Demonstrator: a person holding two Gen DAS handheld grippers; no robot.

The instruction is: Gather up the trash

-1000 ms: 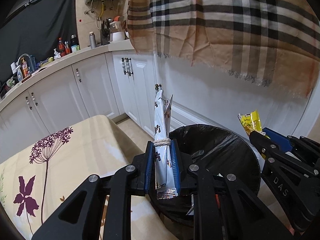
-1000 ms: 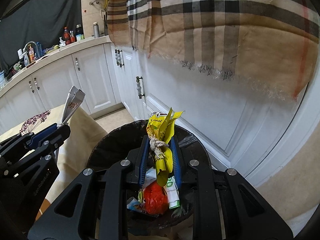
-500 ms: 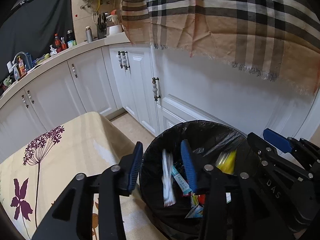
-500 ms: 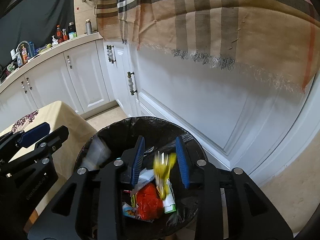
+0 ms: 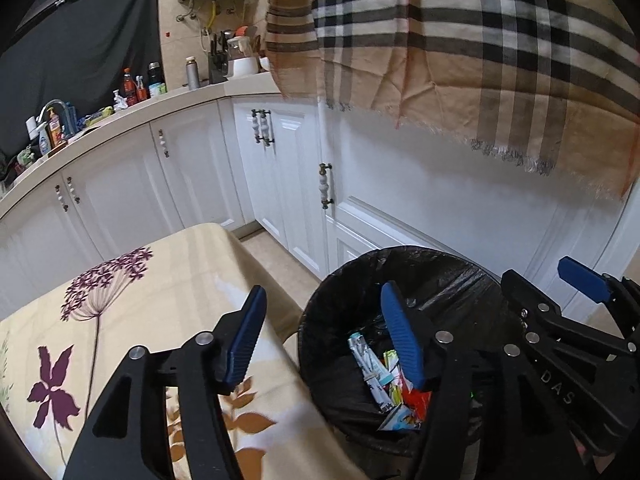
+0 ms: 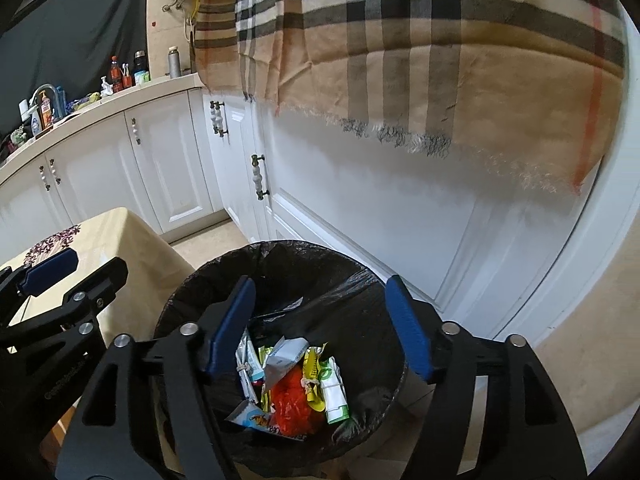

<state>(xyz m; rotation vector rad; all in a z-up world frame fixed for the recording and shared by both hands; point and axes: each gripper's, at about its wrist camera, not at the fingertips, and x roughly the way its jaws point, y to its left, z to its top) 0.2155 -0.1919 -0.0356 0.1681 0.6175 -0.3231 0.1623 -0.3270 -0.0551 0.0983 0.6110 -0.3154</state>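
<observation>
Both claws, left and right, hang over the bin with jaws opening and nothing between them, so they are released. The trash lies at the bottom of the black liner: crumpled wrappers, white, yellow and red, two tied with string. The risk I see is a jaw snagging the loose liner on withdrawal and tipping the bin against the table

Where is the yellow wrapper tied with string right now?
The yellow wrapper lies inside the black-lined bin, right wrist view, between the red bag and green-white packet.
</observation>
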